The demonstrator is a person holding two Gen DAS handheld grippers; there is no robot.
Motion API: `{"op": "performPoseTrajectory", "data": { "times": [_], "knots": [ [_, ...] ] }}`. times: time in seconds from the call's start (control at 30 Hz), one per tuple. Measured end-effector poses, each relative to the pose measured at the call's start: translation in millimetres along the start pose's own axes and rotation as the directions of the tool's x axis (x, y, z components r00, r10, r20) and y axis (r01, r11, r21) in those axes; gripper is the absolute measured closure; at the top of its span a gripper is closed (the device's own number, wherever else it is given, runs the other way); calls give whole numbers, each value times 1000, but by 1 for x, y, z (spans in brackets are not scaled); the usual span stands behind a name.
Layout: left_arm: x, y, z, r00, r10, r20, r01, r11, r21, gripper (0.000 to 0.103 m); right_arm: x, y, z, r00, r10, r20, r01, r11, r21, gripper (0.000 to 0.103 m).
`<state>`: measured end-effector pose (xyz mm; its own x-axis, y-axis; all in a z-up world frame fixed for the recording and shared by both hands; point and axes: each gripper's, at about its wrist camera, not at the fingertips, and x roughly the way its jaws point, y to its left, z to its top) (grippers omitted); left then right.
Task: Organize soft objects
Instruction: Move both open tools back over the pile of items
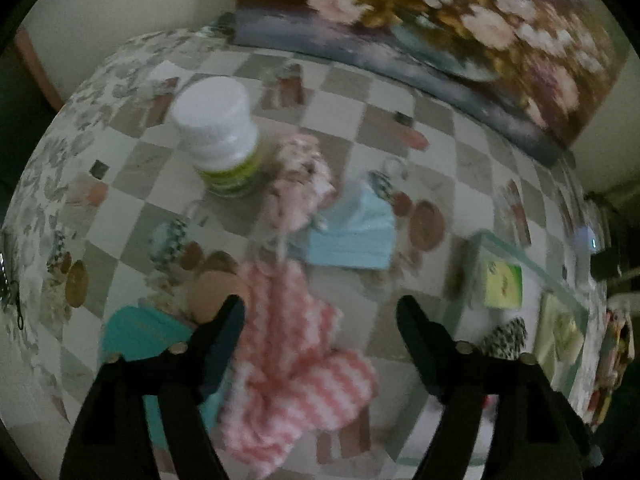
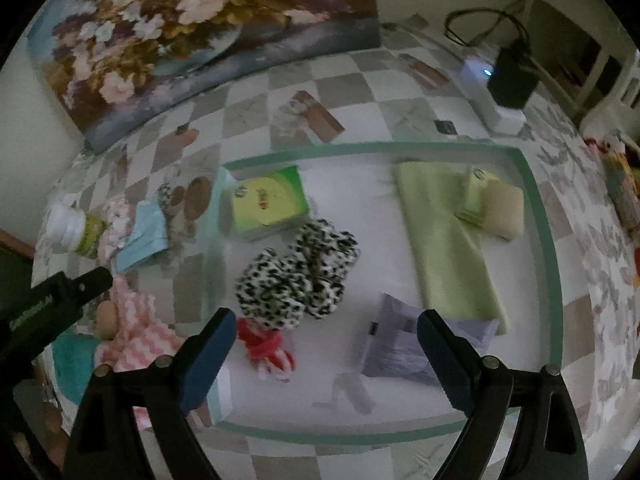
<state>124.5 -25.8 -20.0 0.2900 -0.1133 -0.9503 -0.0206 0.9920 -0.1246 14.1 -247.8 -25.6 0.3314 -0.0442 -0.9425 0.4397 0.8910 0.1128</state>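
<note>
My left gripper [image 1: 320,312] hangs open over a pink-and-white striped cloth [image 1: 296,368] that lies crumpled on the checkered tablecloth, with nothing clamped. A teal cloth [image 1: 136,336] and a beige round object [image 1: 208,288] lie at its left finger. Farther off are a light blue folded cloth [image 1: 352,236] and a small pink floral cloth [image 1: 300,176]. My right gripper [image 2: 326,320] is open above a mint-rimmed white tray [image 2: 544,240]. The tray holds a black-and-white spotted fluffy piece [image 2: 296,276], a red-and-white piece [image 2: 264,348], a green cloth [image 2: 448,240] and a beige sponge [image 2: 504,212].
A white bottle with a green label [image 1: 216,128] stands behind the cloths. A green packet [image 2: 268,204] and a lavender packet [image 2: 404,344] lie in the tray. A flower painting [image 2: 192,20] leans at the back; a white power strip [image 2: 488,96] with a black plug is at the back right.
</note>
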Motion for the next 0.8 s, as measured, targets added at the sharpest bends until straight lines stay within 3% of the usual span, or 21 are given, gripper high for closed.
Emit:
{"op": "performPoseTrajectory", "data": {
  "times": [0.17, 0.27, 0.6, 0.8],
  "knots": [
    [-1, 26, 15, 999, -6, 40, 8, 999, -53, 14, -3, 22, 4, 1000, 9, 27, -8, 998, -57, 10],
    [0, 40, 21, 998, 5, 62, -1, 998, -66, 2, -5, 34, 9, 999, 24, 48, -21, 997, -80, 10],
    [3, 64, 40, 989, 23, 144, -10, 996, -91, 0, -5, 98, 25, 994, 88, 70, -70, 971, -228, 10],
    [5, 69, 52, 986, 16, 164, 0, 995, -101, 0, 8, 126, 41, 990, 125, 61, -106, 962, -252, 10]
  ]
}}
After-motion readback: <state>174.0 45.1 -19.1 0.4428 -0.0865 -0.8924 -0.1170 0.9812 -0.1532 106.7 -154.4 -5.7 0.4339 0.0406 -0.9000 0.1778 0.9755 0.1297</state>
